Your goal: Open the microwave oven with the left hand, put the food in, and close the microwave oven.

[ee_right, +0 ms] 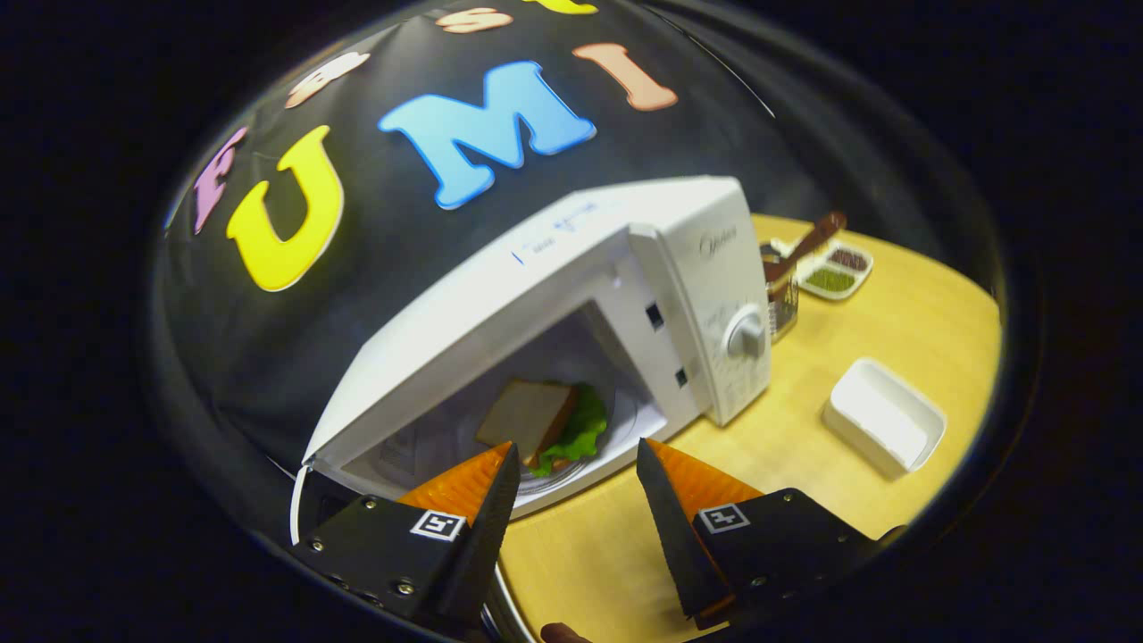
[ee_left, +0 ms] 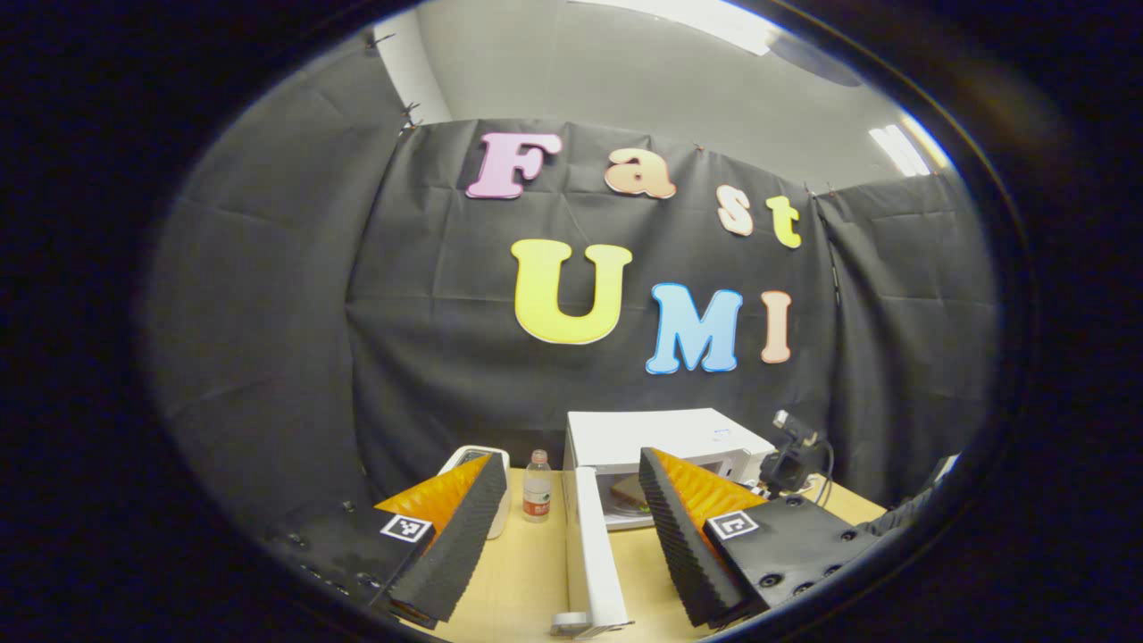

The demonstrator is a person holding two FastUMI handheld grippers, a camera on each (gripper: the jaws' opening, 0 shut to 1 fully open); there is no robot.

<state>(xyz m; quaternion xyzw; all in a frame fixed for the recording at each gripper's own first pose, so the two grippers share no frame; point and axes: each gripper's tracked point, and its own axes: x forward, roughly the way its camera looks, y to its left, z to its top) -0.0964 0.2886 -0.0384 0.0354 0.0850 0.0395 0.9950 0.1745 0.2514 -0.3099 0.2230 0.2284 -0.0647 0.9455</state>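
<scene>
The white microwave (ee_left: pixel 665 439) stands on the wooden table with its door (ee_left: pixel 594 554) swung open, edge-on toward me. My left gripper (ee_left: pixel 570 457) is open; the door's edge runs up between its fingers, and neither finger presses on it. Inside lies the food, a sandwich (ee_left: pixel 629 491). In the right gripper view the microwave (ee_right: pixel 696 268) gapes open, and the sandwich (ee_right: pixel 527 413) with green lettuce rests on the turntable. My right gripper (ee_right: pixel 578 449) is open and empty just in front of the cavity. That right gripper (ee_left: pixel 790 455) also appears beside the microwave, farther off.
A small bottle (ee_left: pixel 537 487) and a white container (ee_left: pixel 469 460) stand left of the door. Right of the microwave are a white rectangular dish (ee_right: pixel 884 429), a divided sauce dish (ee_right: pixel 835 272) and a glass holder (ee_right: pixel 784 299) with a brown utensil.
</scene>
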